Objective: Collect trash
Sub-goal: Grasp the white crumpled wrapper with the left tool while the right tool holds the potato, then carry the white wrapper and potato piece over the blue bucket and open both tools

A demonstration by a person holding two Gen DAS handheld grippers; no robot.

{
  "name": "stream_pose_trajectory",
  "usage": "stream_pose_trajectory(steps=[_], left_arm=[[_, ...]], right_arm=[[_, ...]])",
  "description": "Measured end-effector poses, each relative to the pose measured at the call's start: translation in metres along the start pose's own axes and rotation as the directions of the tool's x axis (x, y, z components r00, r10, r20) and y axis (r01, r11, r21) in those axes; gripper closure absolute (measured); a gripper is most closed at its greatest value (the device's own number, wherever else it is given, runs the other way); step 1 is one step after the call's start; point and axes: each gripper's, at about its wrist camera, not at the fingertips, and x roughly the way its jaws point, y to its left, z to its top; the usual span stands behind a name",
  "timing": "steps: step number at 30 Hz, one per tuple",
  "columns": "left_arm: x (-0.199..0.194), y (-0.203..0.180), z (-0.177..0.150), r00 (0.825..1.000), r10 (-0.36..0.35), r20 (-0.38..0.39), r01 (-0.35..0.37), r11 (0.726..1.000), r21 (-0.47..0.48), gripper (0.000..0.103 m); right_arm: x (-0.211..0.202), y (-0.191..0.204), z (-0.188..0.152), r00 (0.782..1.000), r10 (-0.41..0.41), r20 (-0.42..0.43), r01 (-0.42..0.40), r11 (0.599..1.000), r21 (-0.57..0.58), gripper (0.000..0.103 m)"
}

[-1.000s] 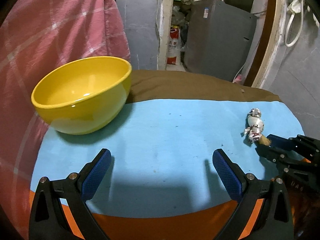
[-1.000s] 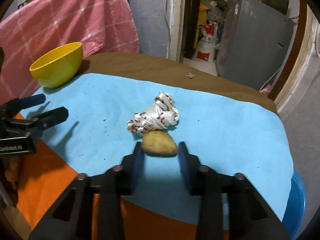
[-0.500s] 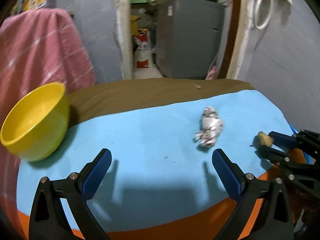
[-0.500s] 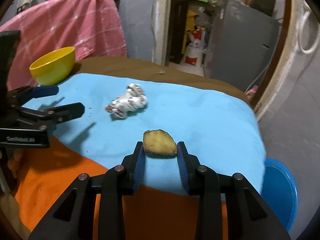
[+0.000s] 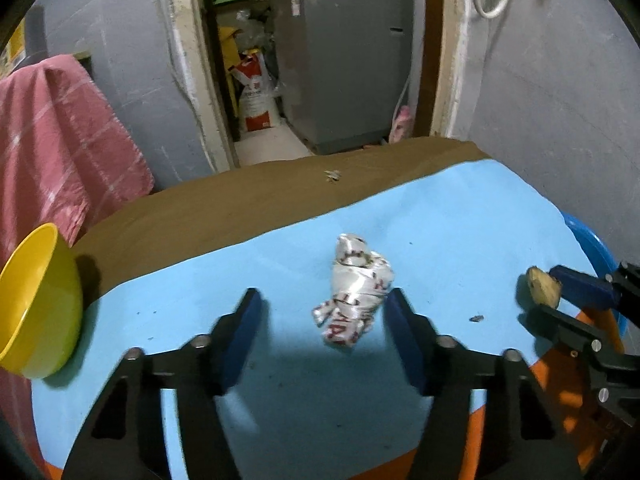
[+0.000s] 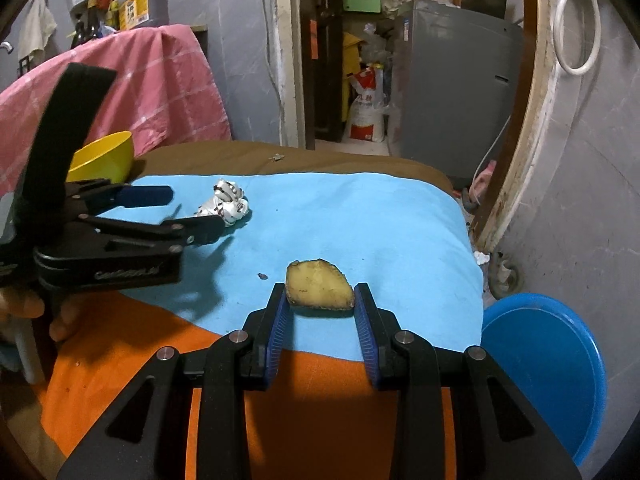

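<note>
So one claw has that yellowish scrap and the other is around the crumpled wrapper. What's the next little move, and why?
Probably the left claw should close on the crumpled wrapper. Its fingers are open on either side of the wrapper, which lies loose on the blue cloth, one pad close beside it. The right claw already grips the yellowish scrap, so the wrapper is what remains to be grabbed.

A cluttered home: grey fridge (image 6: pixel 452 76), sack (image 6: pixel 366 110) in the pantry doorway, pink towel (image 6: pixel 152 88) draped nearby.
</note>
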Motion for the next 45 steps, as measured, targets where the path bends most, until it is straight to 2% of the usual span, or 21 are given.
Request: stream_pose_trajectory(steps=[2, 5, 7, 12, 16, 26, 29, 35, 40, 45], left_arm=[[-0.001, -0.003, -0.001, 1.0, 0.003, 0.003, -0.003, 1.0, 0.017, 0.071], [-0.002, -0.009, -0.004, 1.0, 0.0, 0.013, -0.001, 0.999, 0.039, 0.082], [-0.004, -0.012, -0.006, 1.0, 0.004, 0.018, -0.005, 0.999, 0.048, 0.086], [-0.014, -0.014, -0.01, 0.998, 0.007, 0.064, -0.009, 0.999, 0.045, 0.086], [-0.027, -0.017, -0.013, 0.993, 0.042, 0.112, -0.045, 0.999, 0.026, 0.086], [-0.066, -0.021, -0.008, 0.964, 0.058, 0.259, -0.053, 0.998, -0.026, 0.086], [-0.08, -0.031, -0.006, 0.95, 0.049, 0.309, -0.039, 0.999, -0.038, 0.086], [-0.108, -0.046, 0.002, 0.913, -0.014, 0.408, 0.048, 0.996, -0.073, 0.086], [-0.127, -0.062, 0.011, 0.884, -0.104, 0.456, 0.151, 0.986, -0.068, 0.086], [-0.139, -0.088, 0.019, 0.855, -0.172, 0.49, 0.213, 0.977, -0.028, 0.086]], right_arm=[[0.0, -0.001, 0.0, 1.0, 0.003, 0.004, -0.003, 1.0, 0.003, 0.072], [0.0, -0.001, -0.002, 1.0, 0.002, 0.013, -0.002, 1.0, 0.011, 0.072], [0.0, 0.0, -0.003, 1.0, -0.001, 0.02, 0.001, 1.0, 0.013, 0.072], [-0.001, -0.002, -0.004, 0.999, 0.006, 0.041, -0.007, 1.0, 0.022, 0.072], [-0.006, -0.005, -0.006, 0.998, 0.007, 0.069, -0.009, 0.999, 0.037, 0.072], [-0.036, -0.013, -0.006, 0.98, -0.022, 0.198, 0.007, 0.997, 0.076, 0.072], [-0.05, -0.016, -0.006, 0.965, -0.037, 0.258, 0.014, 0.996, 0.09, 0.072], [-0.086, -0.026, -0.009, 0.916, -0.088, 0.392, 0.038, 0.99, 0.133, 0.072], [-0.117, -0.038, -0.016, 0.86, -0.16, 0.484, 0.083, 0.981, 0.178, 0.072], [-0.141, -0.048, -0.025, 0.804, -0.244, 0.543, 0.144, 0.965, 0.22, 0.072]])
